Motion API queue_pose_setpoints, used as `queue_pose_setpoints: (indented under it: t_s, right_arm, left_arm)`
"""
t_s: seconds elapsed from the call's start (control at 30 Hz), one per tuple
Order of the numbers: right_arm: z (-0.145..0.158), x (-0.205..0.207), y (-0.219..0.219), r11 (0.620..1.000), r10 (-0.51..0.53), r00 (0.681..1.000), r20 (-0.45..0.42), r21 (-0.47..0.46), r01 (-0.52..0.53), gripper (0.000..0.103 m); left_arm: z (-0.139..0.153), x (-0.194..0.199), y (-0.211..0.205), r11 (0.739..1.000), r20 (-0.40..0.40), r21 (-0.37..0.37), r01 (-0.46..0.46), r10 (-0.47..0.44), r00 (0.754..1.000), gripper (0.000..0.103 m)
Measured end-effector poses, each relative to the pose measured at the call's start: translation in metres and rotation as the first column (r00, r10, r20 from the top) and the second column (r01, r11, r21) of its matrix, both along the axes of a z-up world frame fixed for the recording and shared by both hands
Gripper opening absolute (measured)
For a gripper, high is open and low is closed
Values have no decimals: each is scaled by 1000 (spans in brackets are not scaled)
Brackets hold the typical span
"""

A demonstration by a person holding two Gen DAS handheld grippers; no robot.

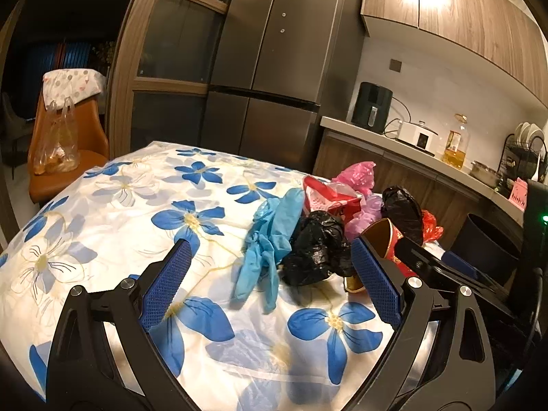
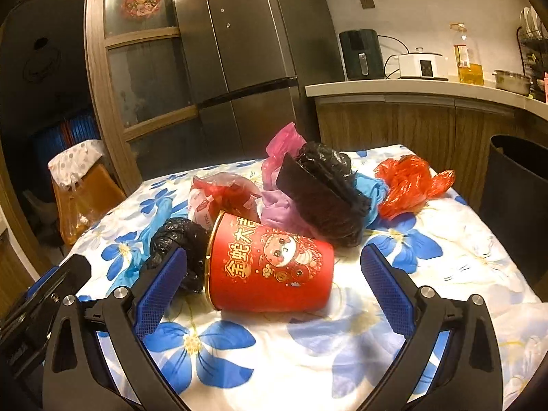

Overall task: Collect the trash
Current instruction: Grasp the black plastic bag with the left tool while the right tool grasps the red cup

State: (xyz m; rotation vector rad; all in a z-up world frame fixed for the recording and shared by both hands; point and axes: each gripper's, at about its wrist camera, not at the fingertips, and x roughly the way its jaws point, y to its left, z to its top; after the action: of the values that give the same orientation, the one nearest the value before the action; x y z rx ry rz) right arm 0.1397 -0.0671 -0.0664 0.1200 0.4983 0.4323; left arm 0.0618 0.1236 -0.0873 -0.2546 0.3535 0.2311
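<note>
A heap of trash lies on the flowered tablecloth [image 1: 113, 205]. In the right wrist view a red paper cup [image 2: 270, 267] lies on its side between the wide-apart pads of my right gripper [image 2: 274, 257], which is open and does not touch it. Behind the cup sit a crumpled black bag [image 2: 328, 191], a smaller black bag [image 2: 178, 236], a red bag [image 2: 407, 185] and a pink bag [image 2: 281, 144]. In the left wrist view my left gripper [image 1: 270, 250] is open over a blue glove [image 1: 270, 239] and a black bag [image 1: 315, 246]. The cup [image 1: 387, 236] shows at its right finger.
A dark round bin [image 2: 513, 185] stands by the table's right side. An orange chair [image 1: 61, 147] with a plastic bag is at the far left. A fridge [image 1: 274, 68] and a kitchen counter [image 1: 404, 147] with appliances lie behind the table.
</note>
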Motion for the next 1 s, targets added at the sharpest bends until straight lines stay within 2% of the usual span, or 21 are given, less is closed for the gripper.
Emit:
queue_pose_setpoints:
  t_s: [0.47,0.73,1.0]
  right_arm:
    - [-15,25,4,1000,0,997,-74,25,2,97]
    - [-15,24,2,1000,8,997,-81,7,-7,84]
    - [-14,20,-12,1000,-5,998,-65,6,5,84]
  left_arm:
    - [-4,7,9,1000,-5,-10,-11,11,1000,93]
    - [-5,15,0,1000,-15,9,7,-7,1000,93]
    - [-5,21,-12,999,-19,15,45,-45,999,93]
